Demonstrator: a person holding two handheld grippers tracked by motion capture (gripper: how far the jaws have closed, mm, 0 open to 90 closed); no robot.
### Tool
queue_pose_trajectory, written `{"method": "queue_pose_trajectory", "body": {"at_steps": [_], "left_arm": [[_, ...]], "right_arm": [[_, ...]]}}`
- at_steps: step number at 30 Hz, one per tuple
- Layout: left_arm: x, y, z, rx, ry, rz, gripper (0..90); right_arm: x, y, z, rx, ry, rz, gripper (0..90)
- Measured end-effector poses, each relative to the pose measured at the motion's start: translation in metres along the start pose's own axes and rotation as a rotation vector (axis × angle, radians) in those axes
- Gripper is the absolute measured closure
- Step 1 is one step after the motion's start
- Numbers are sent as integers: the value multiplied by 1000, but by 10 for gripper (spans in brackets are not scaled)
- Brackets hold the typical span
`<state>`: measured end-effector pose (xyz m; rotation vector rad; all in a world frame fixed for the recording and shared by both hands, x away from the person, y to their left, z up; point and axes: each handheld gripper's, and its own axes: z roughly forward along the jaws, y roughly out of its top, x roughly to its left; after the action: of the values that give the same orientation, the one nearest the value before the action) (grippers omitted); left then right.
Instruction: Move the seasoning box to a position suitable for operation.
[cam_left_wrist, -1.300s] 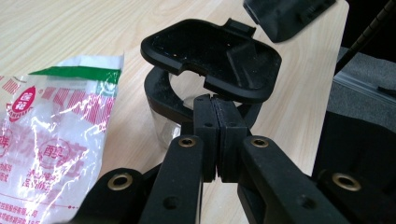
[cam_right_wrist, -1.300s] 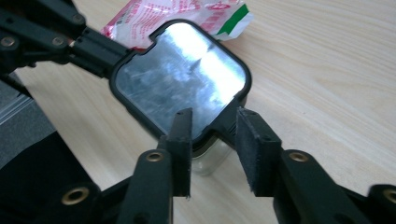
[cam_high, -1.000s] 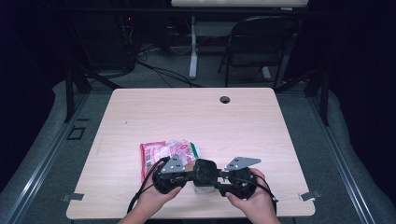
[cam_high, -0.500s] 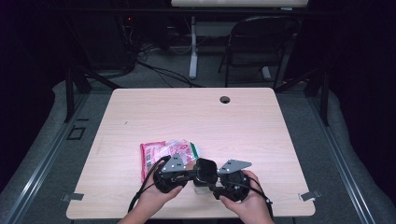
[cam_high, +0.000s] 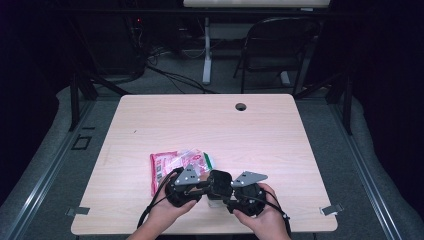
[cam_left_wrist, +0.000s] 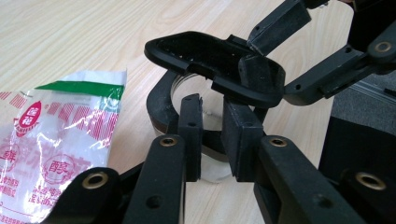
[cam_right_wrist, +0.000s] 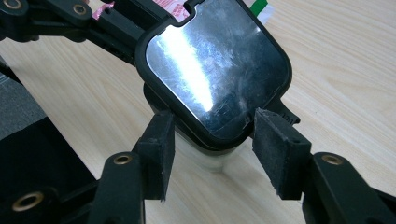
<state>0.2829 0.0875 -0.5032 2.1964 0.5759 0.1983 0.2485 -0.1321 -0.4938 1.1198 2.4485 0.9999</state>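
the left gripper (cam_left_wrist: 212, 135) has just been opening around the one jar's (cam_left_wrist: 205, 154) black rim; the right gripper (cam_right_wrist: 210, 140), having shifted toward nine o'clock, is clamping its one lid (cam_right_wrist: 215, 70); one packet (cam_high: 172, 165) is lying at eleven o'clock.

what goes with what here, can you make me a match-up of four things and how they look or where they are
1 snack packet
2 lid
3 cable hole
4 folding chair

a on the floor beyond the table
b black-framed, tilted up over the clear container
c red and white with a green strip
d in the tabletop near its far edge

Pairs: 1-c, 2-b, 3-d, 4-a
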Motion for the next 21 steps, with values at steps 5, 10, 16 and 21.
{"method": "queue_pose_trajectory", "body": {"at_steps": [5,10,16,21], "left_arm": [[1,-2,2,9,10,-5,747],[-1,-2,5,12,21,9,739],[-2,-3,5,10,21,14,749],[-2,-3,5,10,20,17,749]], "right_arm": [[0,0,0,-1,-1,0,491],[0,0,0,-4,-1,-2,495],[0,0,0,-7,-1,-1,496],[-1,0,0,-5,-1,-3,494]]}}
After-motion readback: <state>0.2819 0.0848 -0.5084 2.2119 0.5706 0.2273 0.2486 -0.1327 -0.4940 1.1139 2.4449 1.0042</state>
